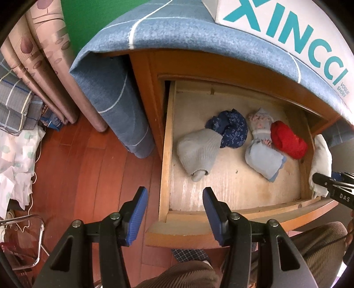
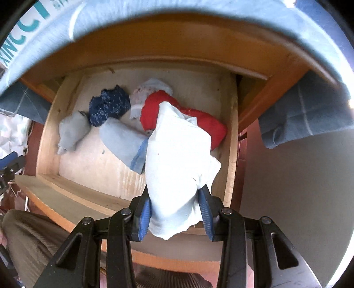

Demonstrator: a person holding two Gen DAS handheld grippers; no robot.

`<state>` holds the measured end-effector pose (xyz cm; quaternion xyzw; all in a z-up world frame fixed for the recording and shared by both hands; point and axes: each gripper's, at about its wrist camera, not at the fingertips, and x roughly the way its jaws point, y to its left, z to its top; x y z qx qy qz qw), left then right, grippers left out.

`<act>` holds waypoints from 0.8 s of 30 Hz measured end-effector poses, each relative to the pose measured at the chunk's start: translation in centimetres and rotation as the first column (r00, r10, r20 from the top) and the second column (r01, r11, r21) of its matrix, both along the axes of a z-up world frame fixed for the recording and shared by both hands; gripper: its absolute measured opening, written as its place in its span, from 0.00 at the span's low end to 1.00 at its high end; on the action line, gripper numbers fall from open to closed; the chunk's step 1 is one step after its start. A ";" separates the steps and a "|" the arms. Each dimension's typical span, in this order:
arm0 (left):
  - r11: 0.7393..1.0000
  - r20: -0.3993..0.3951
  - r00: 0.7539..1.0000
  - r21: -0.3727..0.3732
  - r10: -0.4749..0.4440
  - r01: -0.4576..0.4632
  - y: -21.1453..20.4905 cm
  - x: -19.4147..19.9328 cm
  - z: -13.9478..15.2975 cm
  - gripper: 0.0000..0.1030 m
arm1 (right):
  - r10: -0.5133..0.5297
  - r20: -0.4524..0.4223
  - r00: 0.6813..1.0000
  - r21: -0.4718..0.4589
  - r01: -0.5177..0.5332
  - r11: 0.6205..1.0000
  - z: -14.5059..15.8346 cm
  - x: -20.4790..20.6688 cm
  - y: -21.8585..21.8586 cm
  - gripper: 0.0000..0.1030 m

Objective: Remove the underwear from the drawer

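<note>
Underwear [image 2: 177, 159], a white bundle, is pinched between the pads of the right gripper [image 2: 176, 216] and hangs above the drawer's [image 1: 164, 155] front right corner, so one piece looks lifted while four more bundles lie toward the back edge. The right gripper points down over it. The left gripper [image 1: 174, 213] hovers spread and empty over the front left corner.

A wooden cabinet [image 1: 143, 73] stands on a reddish plank floor [image 1: 88, 166], draped with a blue cloth with white lines [image 1: 168, 37]. Left of the cabinet hang patterned beige curtains [image 1: 42, 55] against a green wall [image 1: 88, 20]. Right of the cabinet — a plain pale wall [image 2: 294, 188]. Even, bright light — no hard shadows.
</note>
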<state>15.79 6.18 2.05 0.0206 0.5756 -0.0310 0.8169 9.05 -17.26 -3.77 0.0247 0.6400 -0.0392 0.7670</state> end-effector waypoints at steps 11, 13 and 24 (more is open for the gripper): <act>0.996 0.007 0.997 0.046 -0.076 0.076 -1.9 1.4 -0.6 0.51 | -0.062 0.127 0.990 0.083 0.052 0.995 4.6 -2.1 -1.4 0.35; 0.994 -0.006 0.996 0.057 -0.091 0.091 -2.4 1.6 -0.9 0.51 | -0.067 0.143 0.987 0.102 0.053 0.993 6.1 -2.8 -1.8 0.35; 0.989 -0.064 0.989 0.055 -0.132 0.135 -3.6 2.0 -2.5 0.51 | -0.053 0.241 0.969 0.114 0.026 0.993 12.8 -4.9 -2.2 0.35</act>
